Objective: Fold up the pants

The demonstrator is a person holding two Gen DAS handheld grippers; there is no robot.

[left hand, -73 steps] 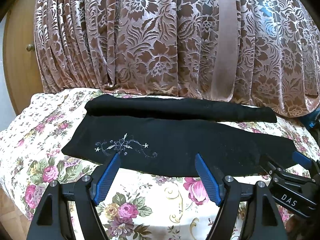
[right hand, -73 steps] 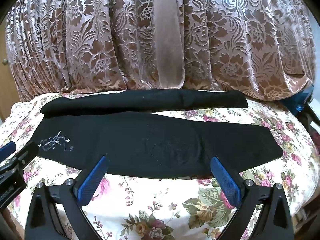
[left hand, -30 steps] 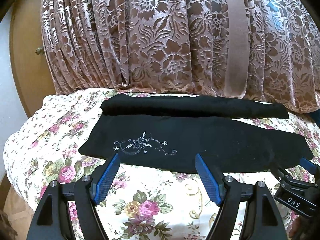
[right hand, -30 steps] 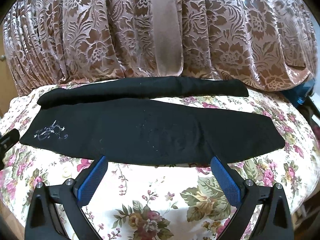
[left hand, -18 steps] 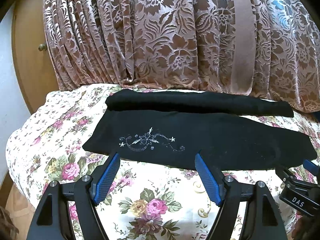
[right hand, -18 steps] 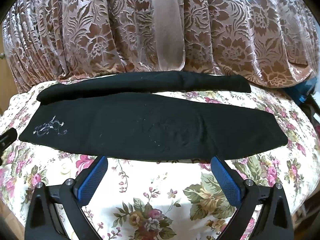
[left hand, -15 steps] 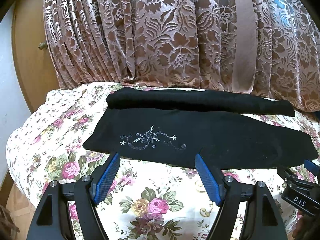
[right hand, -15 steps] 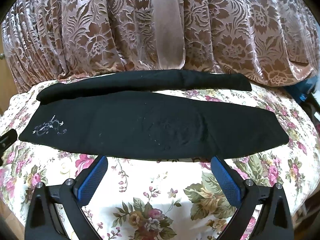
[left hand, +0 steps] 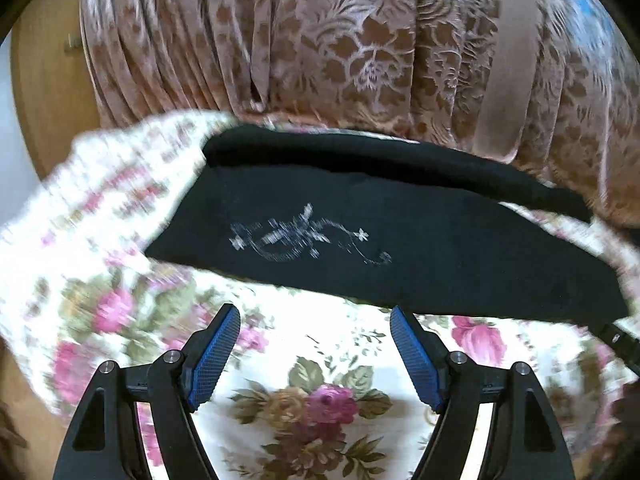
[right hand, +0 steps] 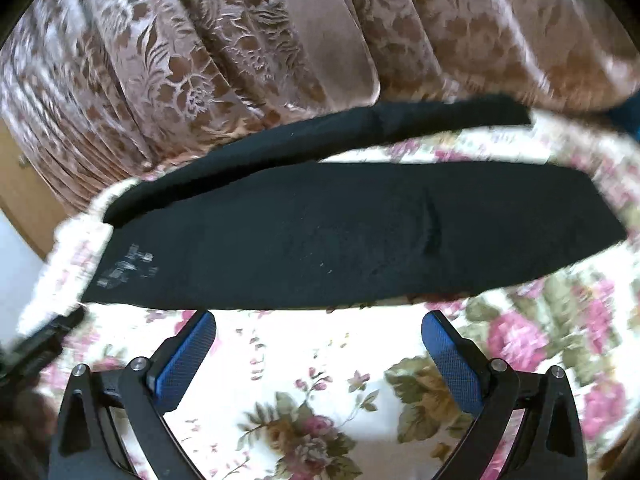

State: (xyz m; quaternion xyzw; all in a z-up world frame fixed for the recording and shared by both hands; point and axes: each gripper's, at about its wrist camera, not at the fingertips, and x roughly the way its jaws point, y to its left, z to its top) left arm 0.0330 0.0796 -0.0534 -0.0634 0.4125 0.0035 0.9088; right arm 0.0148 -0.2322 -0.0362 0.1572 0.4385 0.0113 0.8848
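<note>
Black pants (left hand: pixel 420 248) lie stretched sideways across the flower-print cloth (left hand: pixel 332 364) over what looks like a worktop, one leg nearer the camera, the other (left hand: pixel 400 160) running along the back edge against the brown patterned curtain (left hand: pixel 320 40). A pale embroidered flourish (left hand: pixel 304 236) marks the near leg toward its left end.

Left gripper (left hand: pixel 316 344) is spread wide, holding nothing, hovering just short of the near hem below that flourish. Right gripper (right hand: pixel 320 344) is spread wide too, empty, just short of the hem further along the leg (right hand: pixel 360 232).

Where could this go sour? The legs lie apart at the right end, so a pinch on the near leg alone would likely fold it crooked and leave the far one stranded. Going in too deep, a finger might snag the flowered cloth along with the hem and drag the whole covering. The knit looks soft and limp, so a lift from two points may sag in the middle and bunch. Both views are smeared with motion, so aim is a risk as well.

Writing? None readable here; the flourish is ornament, not lettering.
</note>
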